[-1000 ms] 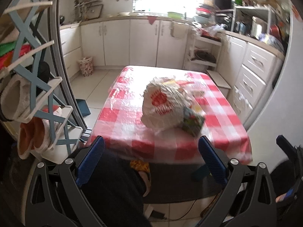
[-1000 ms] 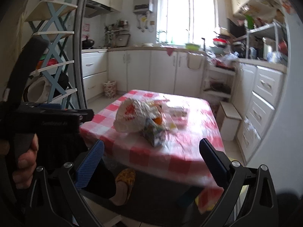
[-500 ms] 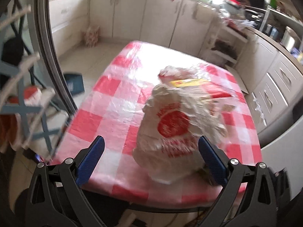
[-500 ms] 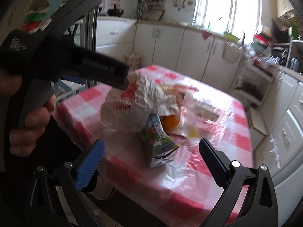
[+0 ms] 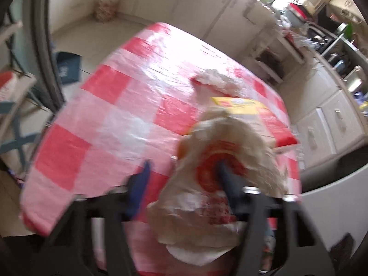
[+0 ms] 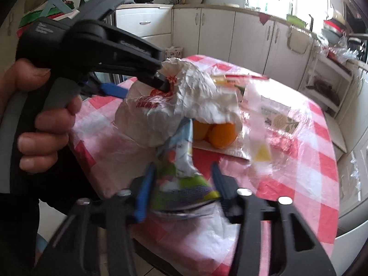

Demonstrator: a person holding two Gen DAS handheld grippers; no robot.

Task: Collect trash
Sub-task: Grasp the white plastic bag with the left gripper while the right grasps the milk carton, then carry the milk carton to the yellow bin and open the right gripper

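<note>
A crumpled white plastic bag with red print lies on the red-and-white checked table. My left gripper is partly closed around the bag's near side; one finger presses into it. The bag and the left gripper also show in the right wrist view. A crushed green and blue drink carton stands in front of the bag. My right gripper has narrowed around the carton, fingers on each side. Oranges lie under the bag's edge.
A yellow and red box and a clear plastic wrapper lie behind the bag. White kitchen cabinets line the back and right. A blue shelf rack stands left of the table.
Both grippers have moved forward over the table and narrowed from wide open: the left onto the bag, the right around the carton.
</note>
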